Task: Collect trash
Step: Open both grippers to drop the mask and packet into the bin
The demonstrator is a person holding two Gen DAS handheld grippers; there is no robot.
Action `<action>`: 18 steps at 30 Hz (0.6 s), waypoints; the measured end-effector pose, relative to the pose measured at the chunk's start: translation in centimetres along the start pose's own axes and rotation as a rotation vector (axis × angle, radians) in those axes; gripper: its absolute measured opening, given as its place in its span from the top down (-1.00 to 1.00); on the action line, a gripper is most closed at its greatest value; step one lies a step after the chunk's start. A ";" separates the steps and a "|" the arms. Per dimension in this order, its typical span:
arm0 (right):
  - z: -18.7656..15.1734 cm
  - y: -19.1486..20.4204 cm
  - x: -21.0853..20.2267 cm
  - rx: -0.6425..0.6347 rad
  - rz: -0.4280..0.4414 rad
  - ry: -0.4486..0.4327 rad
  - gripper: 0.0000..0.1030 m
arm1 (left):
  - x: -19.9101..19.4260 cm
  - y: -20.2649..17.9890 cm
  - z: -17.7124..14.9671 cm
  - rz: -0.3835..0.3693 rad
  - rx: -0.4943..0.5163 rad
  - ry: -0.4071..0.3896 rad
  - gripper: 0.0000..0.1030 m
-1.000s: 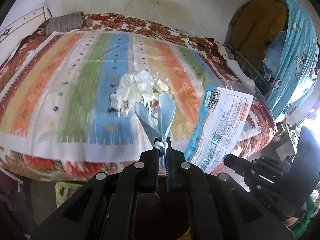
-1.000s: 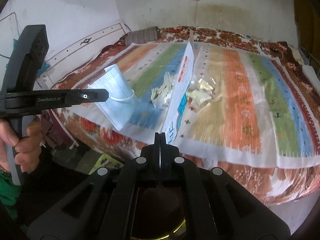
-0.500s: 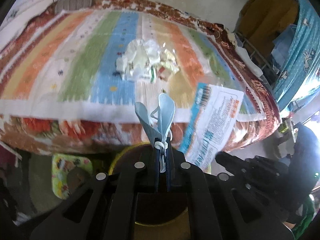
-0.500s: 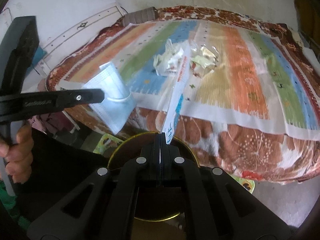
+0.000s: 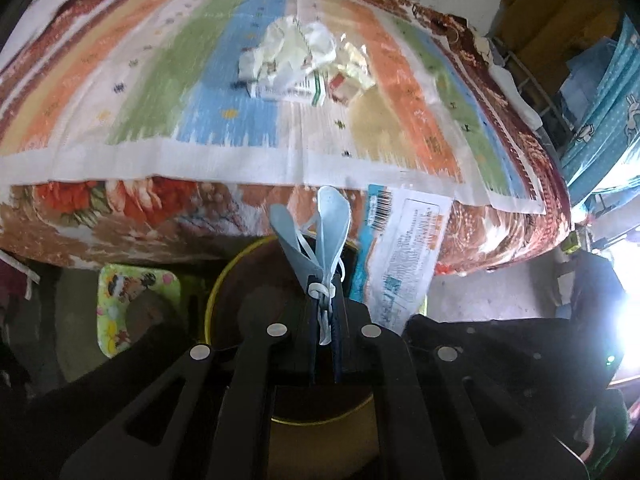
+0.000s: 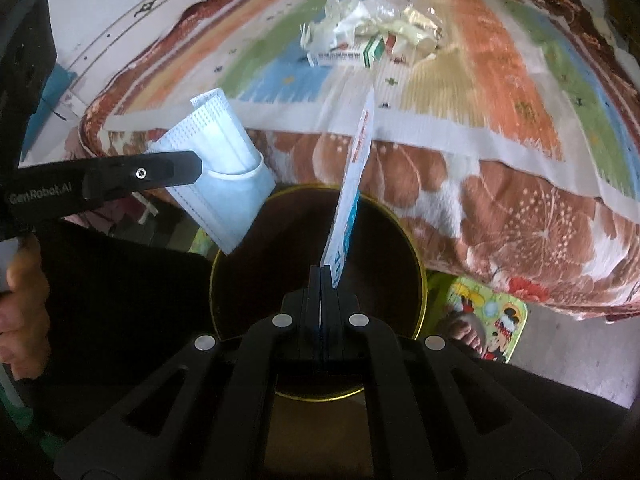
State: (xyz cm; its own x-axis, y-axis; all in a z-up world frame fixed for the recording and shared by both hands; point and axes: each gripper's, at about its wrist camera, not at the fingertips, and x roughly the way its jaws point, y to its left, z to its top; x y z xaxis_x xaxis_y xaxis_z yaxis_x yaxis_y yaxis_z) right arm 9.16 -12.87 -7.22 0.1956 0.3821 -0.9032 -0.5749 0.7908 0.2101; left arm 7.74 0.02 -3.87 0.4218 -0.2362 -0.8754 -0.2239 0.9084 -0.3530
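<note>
Left wrist view, left to right: child's cartoon mat on the floor beside the bed; dark bin with a yellow rim directly under the camera; left gripper clamped tight on a pale blue face mask, folded, its white ear loop pinched between the jaws, mask hanging over the bin's mouth. Just right of it, a printed plastic wrapper with a barcode, blue edge toward the mask. Far right, the dark body of the right gripper, fingertips hidden here. Above all this, a bed with a striped cloth and a pile of crumpled wrappers and a small carton near the middle of the cloth, well apart from both grippers.

Right wrist view, left to right: a hand on a black handle; left gripper's finger reaching in from the left edge, mask dangling from it above the bin's left rim. Centre: bin, open and dark inside, contents hard to make out, possibly none. Right gripper closed flat on the lower corner of the wrapper, seen edge-on, standing up over the bin. Behind, the same pile on the striped cloth. Lower right, cartoon mat on the floor.
</note>
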 end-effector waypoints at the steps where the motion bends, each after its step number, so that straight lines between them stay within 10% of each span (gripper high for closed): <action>1: 0.0 -0.2 0.3 0.010 0.011 0.017 0.98 | 0.2 0.0 0.0 0.005 0.002 0.010 0.85; 18: 1.0 -1.7 -0.6 0.074 0.019 -0.020 0.12 | -1.8 2.1 2.9 0.109 -0.027 -0.107 -0.19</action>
State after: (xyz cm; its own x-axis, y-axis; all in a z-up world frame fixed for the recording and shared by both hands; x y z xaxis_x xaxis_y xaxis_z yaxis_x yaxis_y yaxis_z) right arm 10.80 -14.00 -6.72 0.2013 0.4062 -0.8913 -0.5183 0.8163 0.2549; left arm 9.07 3.34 -2.08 0.4841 -0.0970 -0.8696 -0.2967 0.9168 -0.2674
